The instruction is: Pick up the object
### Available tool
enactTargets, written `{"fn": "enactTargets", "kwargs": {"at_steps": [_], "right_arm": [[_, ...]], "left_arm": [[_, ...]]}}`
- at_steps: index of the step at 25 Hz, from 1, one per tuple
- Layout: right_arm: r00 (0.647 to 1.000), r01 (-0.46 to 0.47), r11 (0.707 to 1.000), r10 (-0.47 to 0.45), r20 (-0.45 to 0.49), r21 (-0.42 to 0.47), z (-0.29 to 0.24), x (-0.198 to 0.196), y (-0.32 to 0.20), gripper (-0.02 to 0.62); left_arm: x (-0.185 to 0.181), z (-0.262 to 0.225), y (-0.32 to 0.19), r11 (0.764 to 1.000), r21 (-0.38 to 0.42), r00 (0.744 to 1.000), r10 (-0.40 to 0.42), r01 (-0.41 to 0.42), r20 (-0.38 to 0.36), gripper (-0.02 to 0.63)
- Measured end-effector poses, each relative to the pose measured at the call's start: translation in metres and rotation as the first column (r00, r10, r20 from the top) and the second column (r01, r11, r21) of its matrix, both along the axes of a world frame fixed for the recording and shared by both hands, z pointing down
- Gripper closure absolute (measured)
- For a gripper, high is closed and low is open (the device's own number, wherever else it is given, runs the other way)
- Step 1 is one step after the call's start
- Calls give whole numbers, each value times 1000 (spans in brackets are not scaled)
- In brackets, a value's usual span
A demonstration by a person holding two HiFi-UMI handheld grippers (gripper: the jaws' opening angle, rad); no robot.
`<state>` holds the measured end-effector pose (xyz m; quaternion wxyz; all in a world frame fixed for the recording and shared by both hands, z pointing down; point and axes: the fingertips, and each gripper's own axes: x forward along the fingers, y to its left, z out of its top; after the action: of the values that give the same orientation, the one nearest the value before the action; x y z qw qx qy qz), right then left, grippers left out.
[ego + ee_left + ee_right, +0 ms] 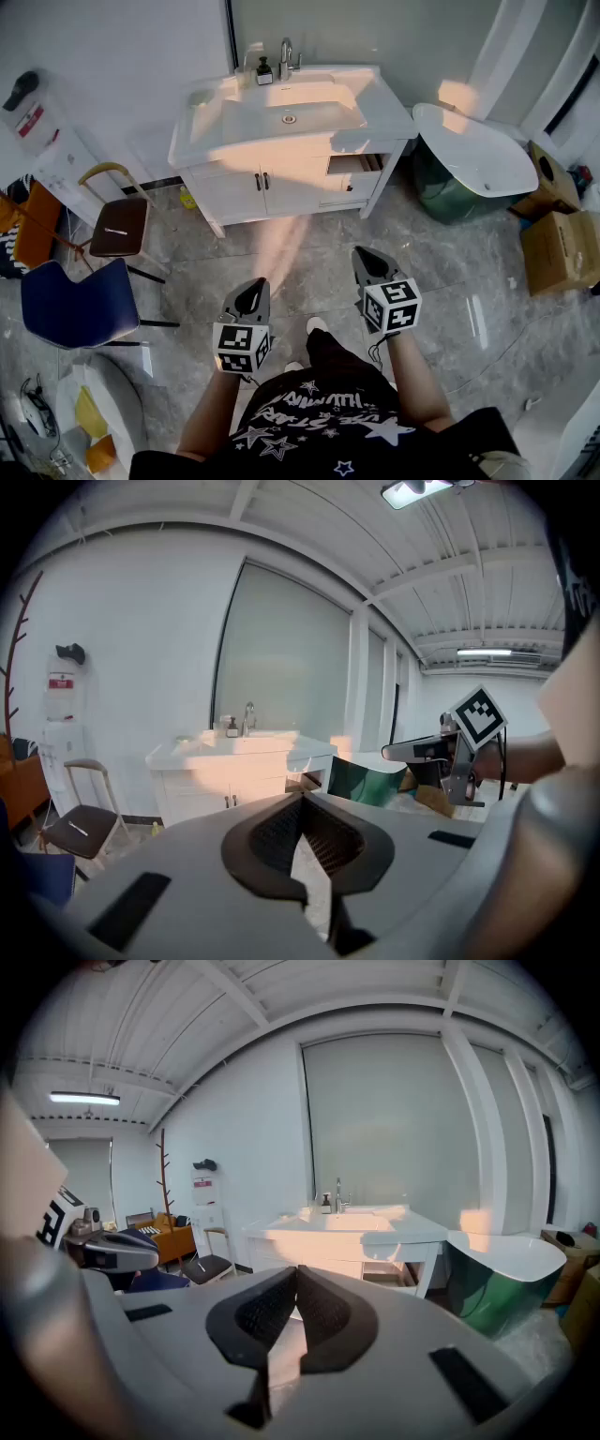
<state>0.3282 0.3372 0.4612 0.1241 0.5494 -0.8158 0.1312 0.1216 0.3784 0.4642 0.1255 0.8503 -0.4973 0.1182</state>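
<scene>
I am facing the white sink cabinet, left tool and right tool pressed together empty, probably needing approach, then spreading.

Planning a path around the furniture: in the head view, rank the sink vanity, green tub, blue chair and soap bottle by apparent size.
1. sink vanity, clearly largest.
2. green tub and blue chair look about alike; the chair sits nearer the camera, so I won't rank them.
3. soap bottle, smallest.
</scene>
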Motion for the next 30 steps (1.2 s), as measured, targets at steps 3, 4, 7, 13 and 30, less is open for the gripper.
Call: {"fn": "enactTargets", "kwargs": {"at_steps": [3, 4, 7, 13, 30], "right_arm": [[1000, -1, 1000, 1, 1, -4, 0, -1, 8, 583], [1000, -2, 1000, 2, 2, -5, 1, -1, 11, 583], [1000, -7, 1000, 7, 15, -10, 4, 0, 19, 583], [999, -54, 998, 54, 1, -26, 18, 4, 34, 583], [991, 2, 999, 3, 133, -33, 17, -54, -23, 321]], "left_arm": [[-3, 2, 7, 1000, -6, 1000, -7, 7, 0, 591], [-3, 3, 10, 1000, -9, 1000, -10, 10, -4, 591], [-2, 9, 18, 1000, -27, 1000, -6, 6, -6, 591], [-7, 25, 35, 998, -65, 1000, 0, 0, 9, 591], [-86, 20, 16, 987, -74, 989, -146, 145, -10, 591]]}}
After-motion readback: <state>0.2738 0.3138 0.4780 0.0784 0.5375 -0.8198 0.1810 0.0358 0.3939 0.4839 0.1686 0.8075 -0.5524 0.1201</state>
